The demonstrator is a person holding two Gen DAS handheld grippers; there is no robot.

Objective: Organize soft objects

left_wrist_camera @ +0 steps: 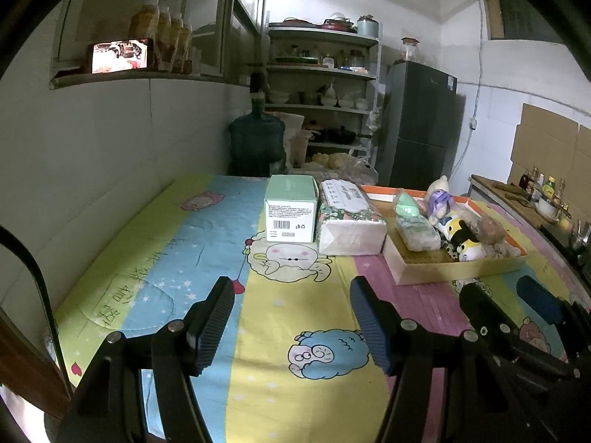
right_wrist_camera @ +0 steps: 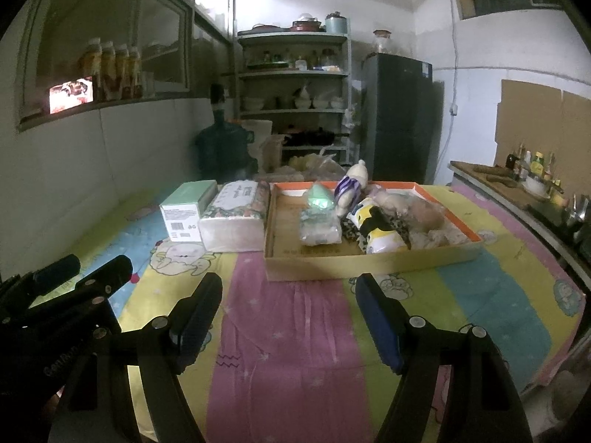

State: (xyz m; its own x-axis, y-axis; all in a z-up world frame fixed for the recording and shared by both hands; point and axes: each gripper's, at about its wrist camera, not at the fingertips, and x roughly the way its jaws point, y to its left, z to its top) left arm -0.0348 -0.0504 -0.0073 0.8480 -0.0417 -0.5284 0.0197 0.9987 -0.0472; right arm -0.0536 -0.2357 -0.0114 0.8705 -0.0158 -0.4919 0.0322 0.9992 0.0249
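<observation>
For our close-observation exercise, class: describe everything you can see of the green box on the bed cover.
The green box is a pale mint carton, apparently cardboard, with a closed top. Its white end panel carries small print, a barcode and recycling marks. It stands upright on the cartoon-printed cover, at the far side of it. Its right side sits against the floral tissue pack, touching or nearly so. Neither gripper touches it.

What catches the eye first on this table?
The bright cartoon tablecloth covers everything. At its far side a shallow cardboard tray holds a heap of soft toys, with a green box and a tissue pack to its left. Both grippers, left gripper and right gripper, hover open, empty.
</observation>
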